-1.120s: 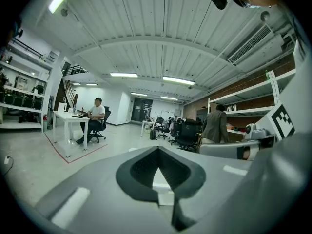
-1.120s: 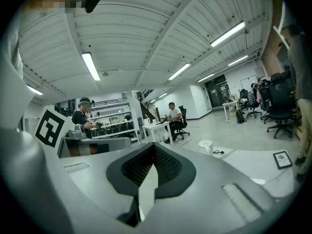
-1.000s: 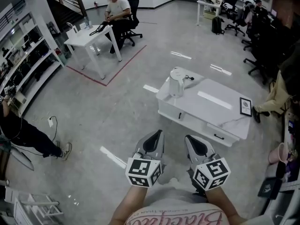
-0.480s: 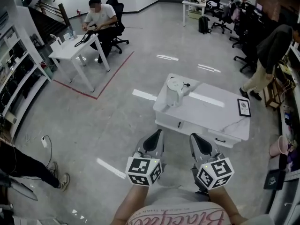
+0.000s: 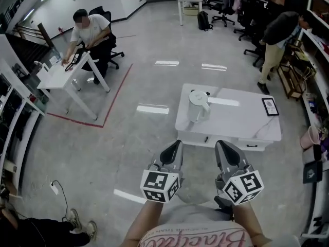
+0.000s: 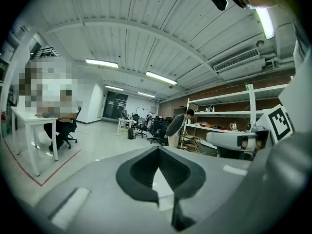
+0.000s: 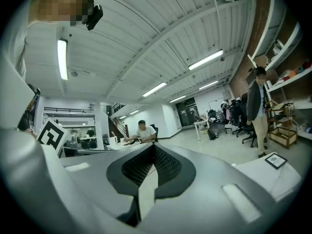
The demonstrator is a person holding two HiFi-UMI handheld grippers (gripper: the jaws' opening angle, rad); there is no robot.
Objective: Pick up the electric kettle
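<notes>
Nothing's happening with the pickup yet: the electric kettle is sitting upright, untouched, on the left end of the low white table. The left gripper and right gripper are hovering well short of the table's near edge, both clamped together on nothing.

White kettle, upright, apparently lidded
</notes>
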